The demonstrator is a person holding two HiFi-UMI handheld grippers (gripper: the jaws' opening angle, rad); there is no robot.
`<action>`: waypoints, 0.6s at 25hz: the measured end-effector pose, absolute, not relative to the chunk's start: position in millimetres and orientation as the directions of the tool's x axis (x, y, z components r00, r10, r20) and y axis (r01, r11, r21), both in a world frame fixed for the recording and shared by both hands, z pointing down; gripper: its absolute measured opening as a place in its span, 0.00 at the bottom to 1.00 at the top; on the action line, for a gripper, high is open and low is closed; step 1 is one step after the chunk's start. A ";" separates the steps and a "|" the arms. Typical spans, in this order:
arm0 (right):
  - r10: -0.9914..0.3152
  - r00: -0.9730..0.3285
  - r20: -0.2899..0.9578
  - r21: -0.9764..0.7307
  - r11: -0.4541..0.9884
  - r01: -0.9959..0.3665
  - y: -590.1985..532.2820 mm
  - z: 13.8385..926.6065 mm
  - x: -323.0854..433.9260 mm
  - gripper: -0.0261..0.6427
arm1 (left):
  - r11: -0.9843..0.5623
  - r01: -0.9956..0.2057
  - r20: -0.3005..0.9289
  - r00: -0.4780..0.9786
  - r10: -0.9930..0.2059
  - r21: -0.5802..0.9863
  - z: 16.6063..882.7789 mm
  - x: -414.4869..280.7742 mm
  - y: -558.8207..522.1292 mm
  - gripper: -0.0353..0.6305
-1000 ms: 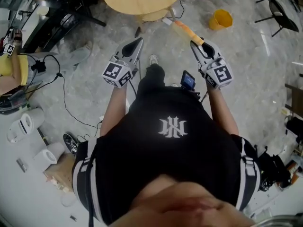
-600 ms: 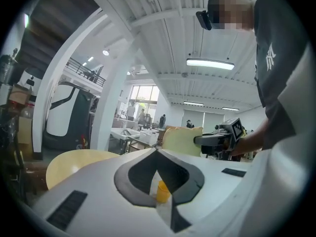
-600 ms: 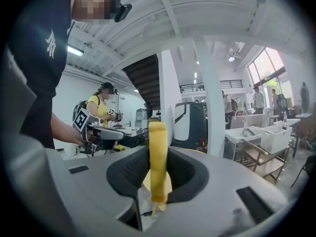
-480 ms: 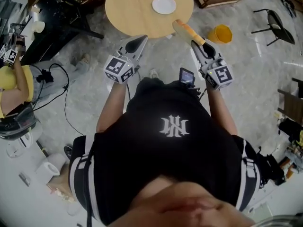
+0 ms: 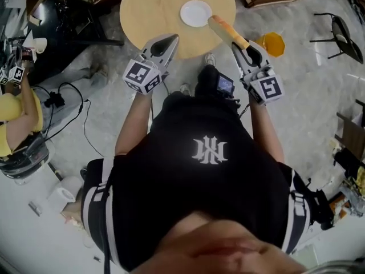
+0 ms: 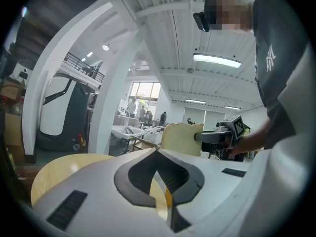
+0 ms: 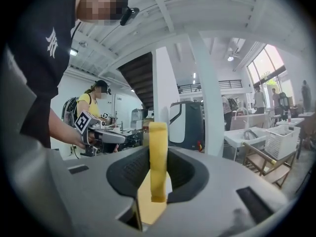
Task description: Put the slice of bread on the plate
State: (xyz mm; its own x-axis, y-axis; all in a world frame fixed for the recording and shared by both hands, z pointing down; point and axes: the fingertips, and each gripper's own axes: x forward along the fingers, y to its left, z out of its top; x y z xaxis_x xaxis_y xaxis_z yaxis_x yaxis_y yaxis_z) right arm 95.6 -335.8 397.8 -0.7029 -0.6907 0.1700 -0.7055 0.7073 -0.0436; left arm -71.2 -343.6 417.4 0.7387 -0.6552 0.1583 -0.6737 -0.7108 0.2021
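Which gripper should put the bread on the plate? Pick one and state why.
Right. The right gripper already grips the slice of bread, and in the head view the slice's far end shows close beside the plate. The left gripper is shut and empty.

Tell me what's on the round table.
Only an empty white plate shows. The bread slice in the right gripper and the left gripper hide near-edge parts of the table.

Shirt [image 5: 208,152]: white interlocked monogram on chest, letters unreadable
Marker cubes [image 5: 141,76]: black-and-white square code patterns, no words or numbers
Elsewhere: nothing legible
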 end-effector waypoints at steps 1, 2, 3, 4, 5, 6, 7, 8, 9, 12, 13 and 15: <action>-0.681 -0.712 0.169 -0.059 0.714 -0.697 -349.0 402.9 95.5 0.18 | -0.697 -0.686 0.167 0.727 -0.666 0.209 419.9 -71.7 -354.1 0.06; -0.671 -0.723 0.165 -0.080 0.722 -0.688 -361.7 407.2 95.3 0.18 | -0.681 -0.698 0.174 0.716 -0.676 0.222 421.7 -72.0 -363.9 0.06; -0.657 -0.736 0.163 -0.102 0.731 -0.675 -373.3 411.2 95.3 0.18 | -0.667 -0.707 0.179 0.706 -0.685 0.237 422.6 -71.1 -372.5 0.06; -0.639 -0.751 0.164 -0.120 0.743 -0.658 -383.8 415.6 95.4 0.18 | -0.655 -0.713 0.182 0.699 -0.692 0.250 423.2 -68.9 -380.2 0.06; -0.618 -0.768 0.169 -0.132 0.758 -0.639 -393.7 420.6 94.6 0.18 | -0.646 -0.719 0.186 0.693 -0.697 0.257 423.9 -66.7 -387.7 0.06; -0.596 -0.784 0.175 -0.139 0.773 -0.619 -403.4 425.4 92.7 0.18 | -0.638 -0.726 0.191 0.686 -0.702 0.259 425.2 -65.3 -395.5 0.06; -0.576 -0.798 0.178 -0.145 0.787 -0.600 -412.4 429.5 90.3 0.18 | -0.628 -0.734 0.201 0.677 -0.708 0.257 427.6 -65.0 -402.9 0.06; -0.560 -0.810 0.177 -0.155 0.796 -0.585 -420.5 432.9 88.5 0.18 | -0.616 -0.745 0.215 0.665 -0.715 0.256 431.1 -65.1 -409.4 0.06; -0.546 -0.819 0.175 -0.170 0.803 -0.572 -428.0 435.9 87.6 0.18 | -0.603 -0.756 0.231 0.653 -0.721 0.255 435.5 -65.3 -414.7 0.06; -0.501 -0.846 0.184 -0.221 0.817 -0.532 -449.8 449.0 85.9 0.18 | -0.566 -0.786 0.274 0.618 -0.737 0.250 450.0 -65.9 -428.7 0.06; -0.482 -0.855 0.194 -0.240 0.821 -0.518 -455.8 455.4 83.7 0.18 | -0.554 -0.795 0.287 0.606 -0.742 0.247 455.4 -67.8 -432.4 0.06; -0.443 -0.867 0.227 -0.280 0.823 -0.494 -463.7 472.1 76.8 0.18 | -0.527 -0.812 0.309 0.583 -0.751 0.252 467.8 -75.7 -436.4 0.06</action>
